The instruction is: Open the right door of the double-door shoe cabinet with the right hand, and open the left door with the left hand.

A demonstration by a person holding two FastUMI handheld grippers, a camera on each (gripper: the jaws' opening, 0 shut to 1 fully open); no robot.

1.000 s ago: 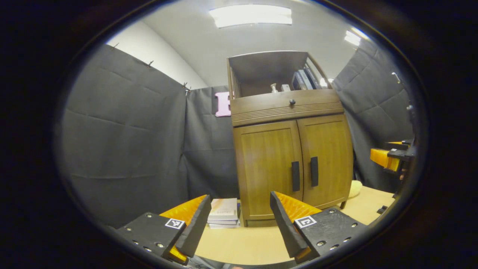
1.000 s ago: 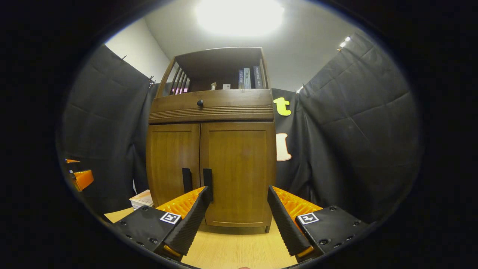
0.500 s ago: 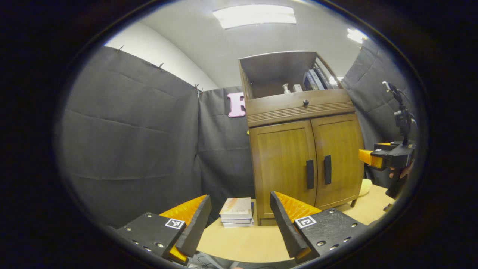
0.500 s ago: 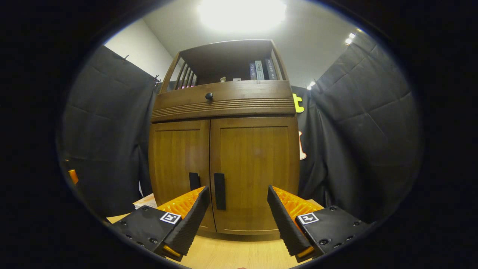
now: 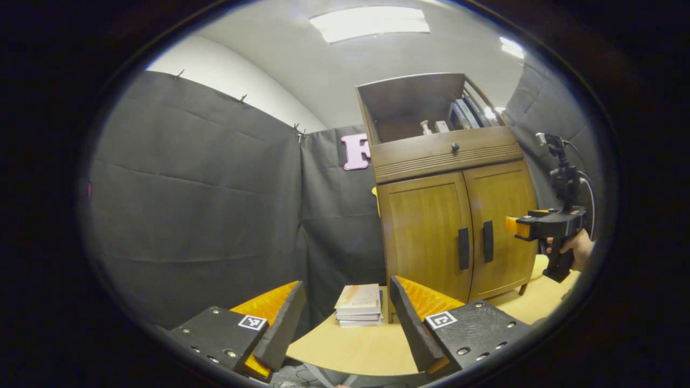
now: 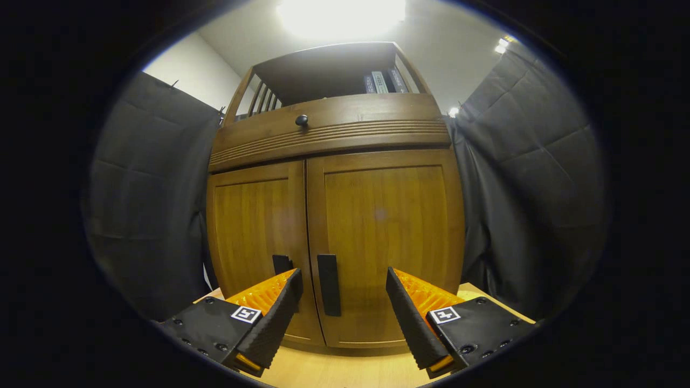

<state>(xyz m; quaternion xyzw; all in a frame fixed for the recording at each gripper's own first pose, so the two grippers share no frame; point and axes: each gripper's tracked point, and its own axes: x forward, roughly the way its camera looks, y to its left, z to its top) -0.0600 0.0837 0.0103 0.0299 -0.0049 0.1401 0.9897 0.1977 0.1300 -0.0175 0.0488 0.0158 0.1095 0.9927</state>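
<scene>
1. Cloth wall (image 5: 194,199) hung at far left in the left gripper view, with a stack of books (image 5: 358,305) on the table (image 5: 350,350) just left of the cabinet (image 5: 453,215).
2. Left gripper (image 5: 345,323) was released, jaws wide apart and holding nothing; it sat well back from the cabinet, which lay ahead and to its right.
3. Left door (image 6: 256,248) and right door (image 6: 385,242) were both shut, meeting at a centre seam. Their handles, the left handle (image 6: 281,264) and right handle (image 6: 328,284), were dark bars with the long axis upright, side by side at the seam.
4. Right gripper (image 6: 342,318) was also released and empty, close to the cabinet front. In the right gripper view the right handle stood between its fingers, nearer the left one, and slightly beyond the tips, not yet touched.
5. In my judgement the right gripper was much the nearer, so the right door came first: the jaws had to go forward and close across the upright bar.
6. Seen from the left gripper view, the right gripper (image 5: 512,227) was held by a hand (image 5: 577,248) level with the handles.
7. Table top was pale wood, the cabinet standing on it; a drawer with a round knob (image 6: 302,120) and an open shelf of books (image 6: 383,82) sat above the doors, under bright ceiling lights.
</scene>
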